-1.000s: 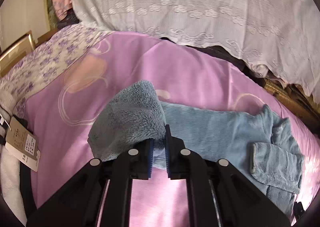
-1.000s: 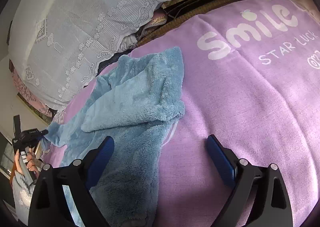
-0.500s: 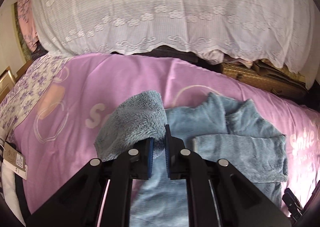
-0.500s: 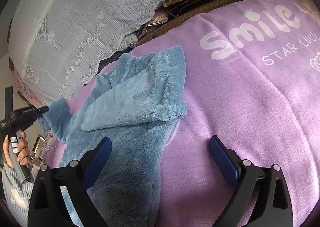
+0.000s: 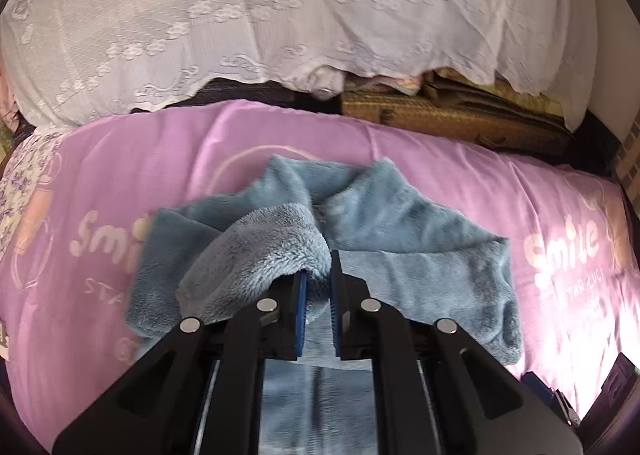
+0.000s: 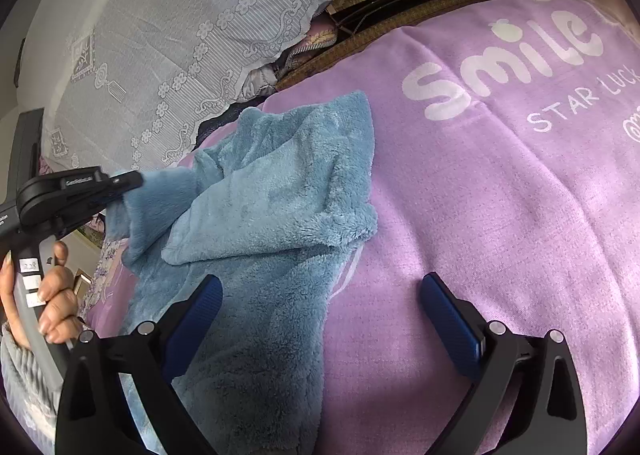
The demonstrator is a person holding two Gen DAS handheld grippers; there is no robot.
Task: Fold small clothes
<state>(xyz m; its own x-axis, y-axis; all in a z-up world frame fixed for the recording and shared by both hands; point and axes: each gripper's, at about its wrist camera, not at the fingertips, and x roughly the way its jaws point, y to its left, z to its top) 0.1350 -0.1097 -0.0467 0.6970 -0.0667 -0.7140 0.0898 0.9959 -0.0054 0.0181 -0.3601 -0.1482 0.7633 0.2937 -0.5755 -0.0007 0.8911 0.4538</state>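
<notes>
My left gripper [image 5: 318, 295] is clamped on a fluffy sleeve [image 5: 256, 259] of the blue fleece garment [image 5: 420, 255], lifting it above the body of the garment. My right gripper [image 6: 320, 319] hangs with its jaws spread wide and holding nothing, one finger over the fleece, the other over the purple blanket [image 6: 500, 195]. The garment lies spread on that blanket, its other sleeve folded across the chest. Beyond the blanket's far edge, a white lace cover [image 5: 280, 15] drapes over piled things.
</notes>
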